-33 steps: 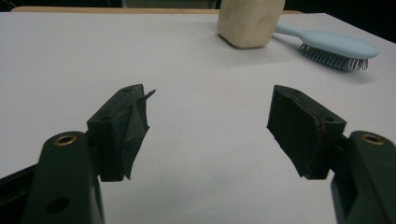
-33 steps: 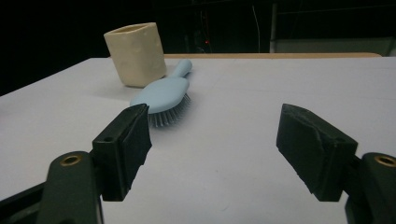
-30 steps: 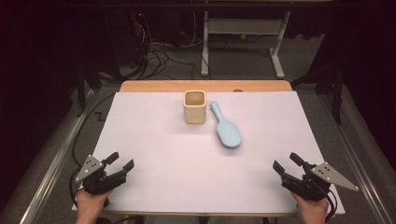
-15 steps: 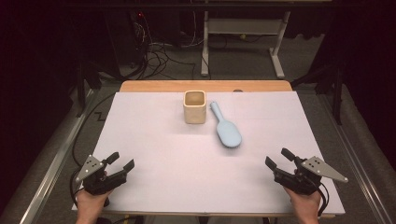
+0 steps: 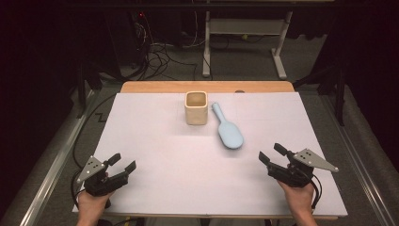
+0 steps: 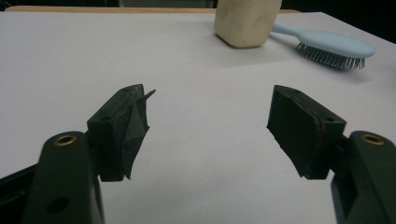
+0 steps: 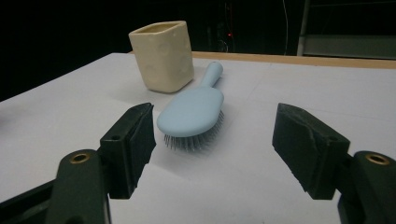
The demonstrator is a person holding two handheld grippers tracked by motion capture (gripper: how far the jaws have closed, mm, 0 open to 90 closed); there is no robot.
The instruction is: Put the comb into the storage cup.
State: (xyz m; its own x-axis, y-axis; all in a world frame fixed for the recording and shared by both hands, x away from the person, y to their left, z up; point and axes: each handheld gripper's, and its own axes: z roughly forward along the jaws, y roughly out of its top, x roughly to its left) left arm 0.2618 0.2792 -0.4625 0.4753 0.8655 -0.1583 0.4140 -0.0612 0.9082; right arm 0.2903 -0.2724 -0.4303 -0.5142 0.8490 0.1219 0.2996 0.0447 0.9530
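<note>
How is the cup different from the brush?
The cup is cream, the brush pale blue. The cup stands upright and open on top; the brush lies flat, bristles down. The cup is squarish and stubby, the brush long with a handle. Both rest on the white table.

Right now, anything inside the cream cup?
From the high view the cream cup looks empty: only its inner walls and shadowed bottom show. The light blue hairbrush lies beside it, bristles down, hiding the paper beneath.

High view: looks down from above my side at the whole table (image 5: pixel 141 141).
My gripper views: low, close, facing forward.
Shared: hairbrush (image 5: pixel 229 134), cup (image 5: pixel 196 108).
</note>
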